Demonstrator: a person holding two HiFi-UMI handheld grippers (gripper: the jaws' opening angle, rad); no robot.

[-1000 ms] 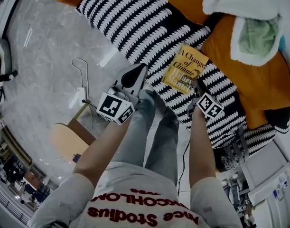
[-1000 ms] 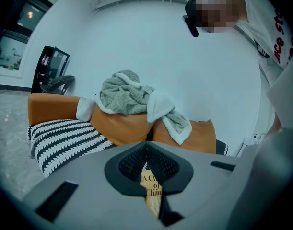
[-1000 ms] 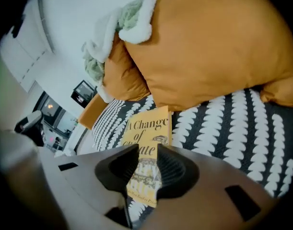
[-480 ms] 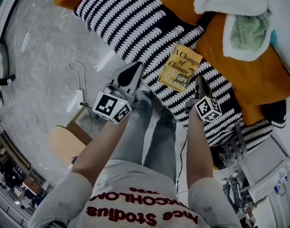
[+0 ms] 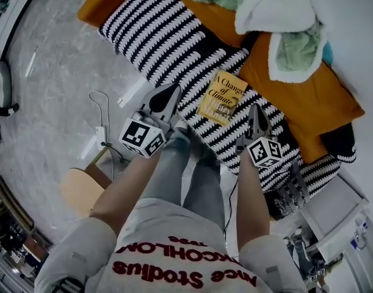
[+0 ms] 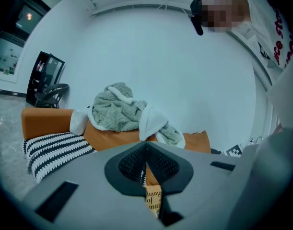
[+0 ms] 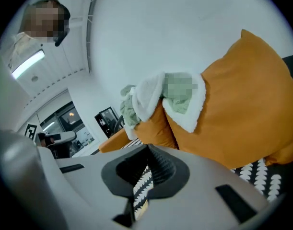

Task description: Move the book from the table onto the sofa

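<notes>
The yellow book lies flat, cover up, on the black-and-white striped blanket that covers the orange sofa seat. My left gripper hovers just left of the book, shut and empty. In the left gripper view its jaws meet, and a strip of the book shows below them. My right gripper is a little right of the book's near corner, apart from it, shut on nothing. In the right gripper view its closed jaws point at the striped blanket and cushions.
An orange cushion and a heaped green-and-white fleece throw lie behind the book. A small wooden table stands on the marble floor at lower left, with a cable and a power strip beside it.
The right gripper has drawn back from the book's near corner and lifted, with its jaws now closed. The left gripper rose slightly. The book stays on the blanket.
</notes>
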